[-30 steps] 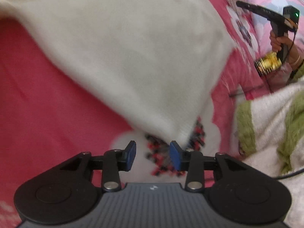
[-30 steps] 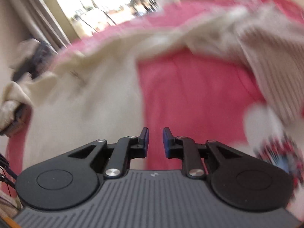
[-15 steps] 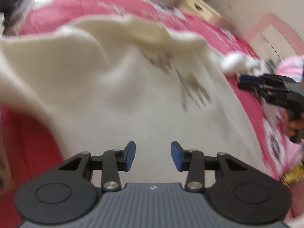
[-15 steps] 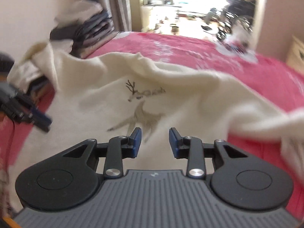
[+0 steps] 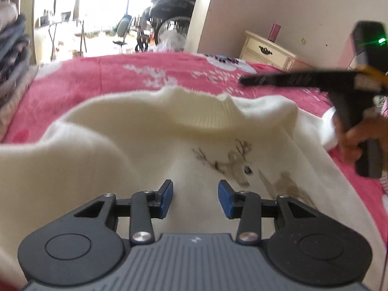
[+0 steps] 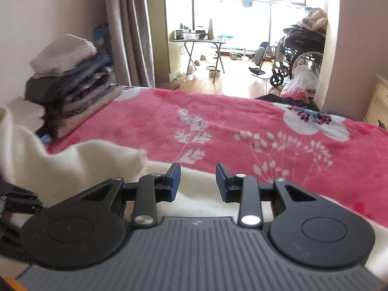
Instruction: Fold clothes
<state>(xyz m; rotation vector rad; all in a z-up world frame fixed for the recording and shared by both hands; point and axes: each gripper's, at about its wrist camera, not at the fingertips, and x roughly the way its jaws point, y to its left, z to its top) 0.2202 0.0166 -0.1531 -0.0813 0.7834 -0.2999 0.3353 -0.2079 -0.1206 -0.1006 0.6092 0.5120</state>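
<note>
1. While hovering low over the cream sweater (image 5: 109, 150): left gripper (image 5: 195, 198), two blue pads (image 5: 167, 197) parted to a moderate gap, nothing pinched, only knit showing through the gap.
2. Right gripper (image 6: 197, 181), much the same: two blue pads (image 6: 175, 181), jaws just been opening, now standing apart, nothing between them, nothing held, the sweater's edge just beneath.
3. One sweater, lying front-up on the pink floral blanket (image 5: 97, 72). Ribbed collar humped up on the far side. One deer print (image 5: 232, 167) just beyond the left gripper's right-hand pad. One fold of cloth bunched high at the left of the left wrist view.
4. At the right edge of the left wrist view: one hand (image 5: 356, 143) wrapped round the right gripper's handle, its long black fingers reaching leftward above the sweater's shoulder, clear of the cloth. One green light glowing on its body.
5. Further out, in the right wrist view: one stack of folded clothes (image 6: 70, 84) on the blanket's far left corner, a pale piece on top, darker ones under it, close beside one grey curtain (image 6: 131, 29).
6. Beyond the bed: one cream nightstand (image 5: 266, 51) against the right wall, one folding table (image 6: 201, 41) and at least one wheelchair (image 6: 298, 58) out in the bright room.
</note>
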